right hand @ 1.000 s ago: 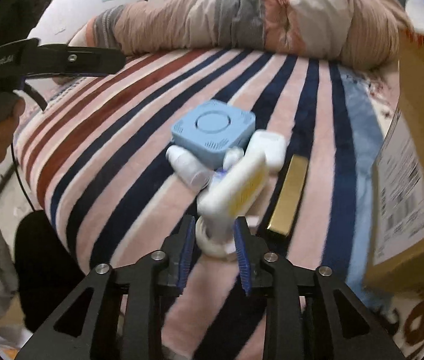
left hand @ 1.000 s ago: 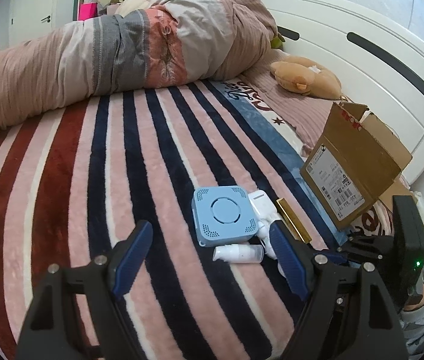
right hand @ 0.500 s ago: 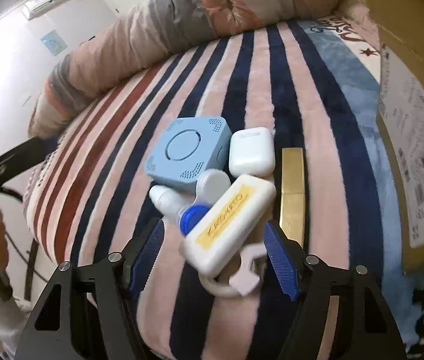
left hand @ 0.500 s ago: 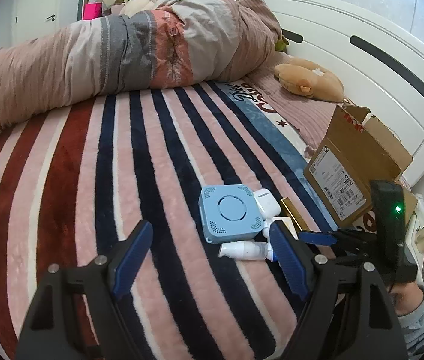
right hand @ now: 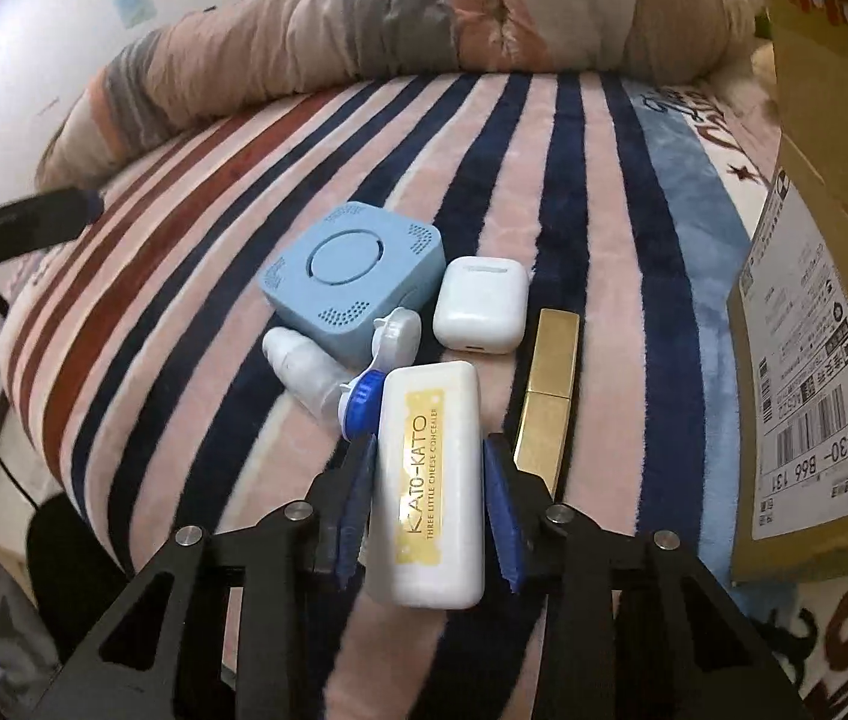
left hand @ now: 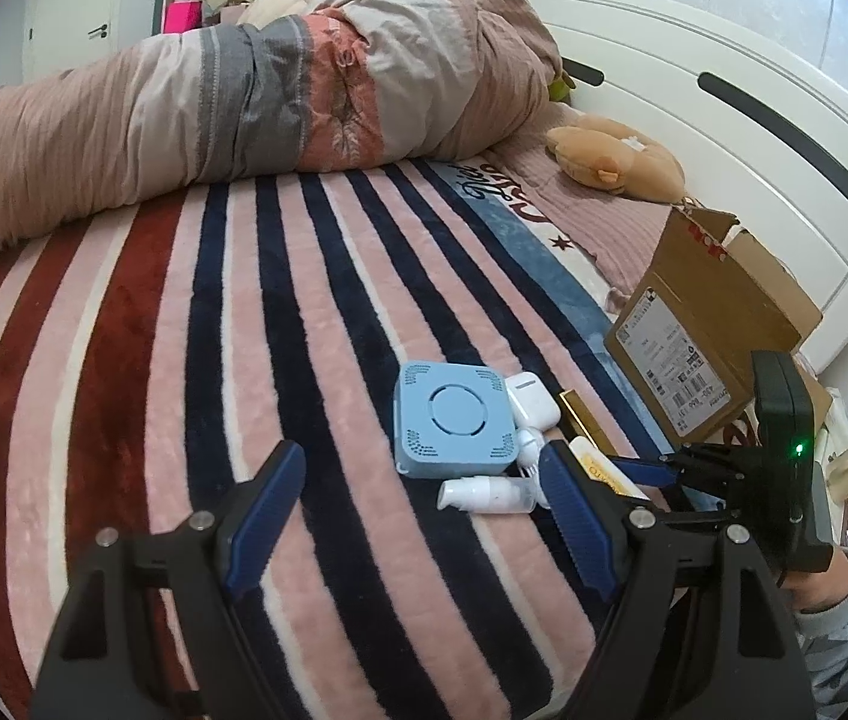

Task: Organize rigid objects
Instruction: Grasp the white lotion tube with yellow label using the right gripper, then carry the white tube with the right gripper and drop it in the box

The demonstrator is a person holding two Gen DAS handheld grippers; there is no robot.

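A cluster of small things lies on the striped blanket: a light blue square device (right hand: 354, 273) (left hand: 454, 420), a white earbud case (right hand: 481, 303) (left hand: 535, 402), a gold bar-shaped case (right hand: 550, 390), a small white bottle (right hand: 303, 369) (left hand: 484, 492), a blue-and-white contact lens case (right hand: 381, 360), and a white KATO-KATO box (right hand: 430, 480). My right gripper (right hand: 430, 504) straddles the KATO-KATO box, blue pads close on both sides. My left gripper (left hand: 424, 516) is open and empty, held just short of the cluster.
An open cardboard box (left hand: 706, 330) (right hand: 814, 300) stands to the right of the cluster. A rolled duvet (left hand: 213, 102) lies across the far side of the bed. A plush toy (left hand: 616, 162) rests by the white headboard (left hand: 724, 102). The bed edge is near, at the left in the right wrist view.
My right gripper opened, let go of the white ring-shaped piece it held, moved forward and closed in around the KATO-KATO box. My left gripper drifted slightly back.
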